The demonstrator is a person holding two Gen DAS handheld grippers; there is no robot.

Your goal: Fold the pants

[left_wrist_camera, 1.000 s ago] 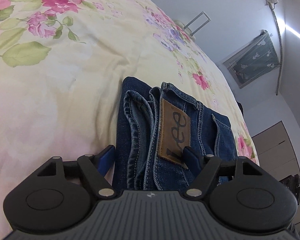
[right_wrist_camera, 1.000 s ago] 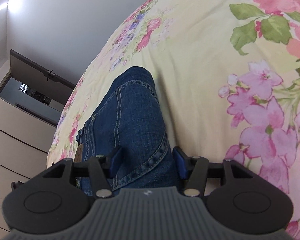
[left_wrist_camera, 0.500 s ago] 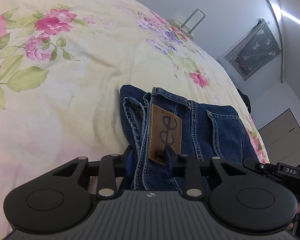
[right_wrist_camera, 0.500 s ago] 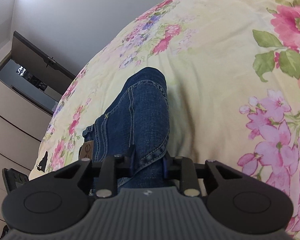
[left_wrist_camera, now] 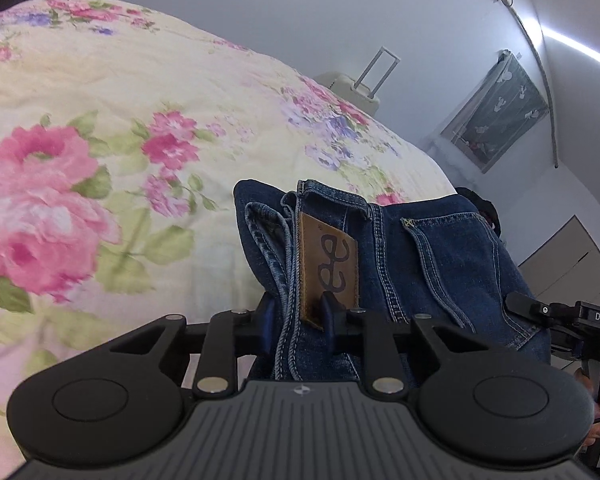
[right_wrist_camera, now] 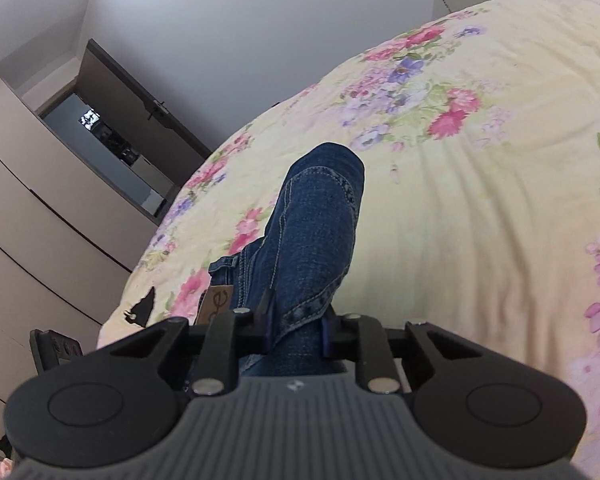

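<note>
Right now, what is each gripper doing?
Left gripper: jaws just closed, shut on the jeans at the waistband.
Right gripper: jaws just closed, shut on the jeans' folded edge.

The bed (left_wrist_camera: pixel 112 80) is covered with a pale yellow bedspread (right_wrist_camera: pixel 480 208) printed with pink and violet flowers (green leaves too). Its cloth shows soft wrinkles. Folded blue jeans (right_wrist_camera: pixel 316 220) are on it, their far end resting on the bedspread.
</note>
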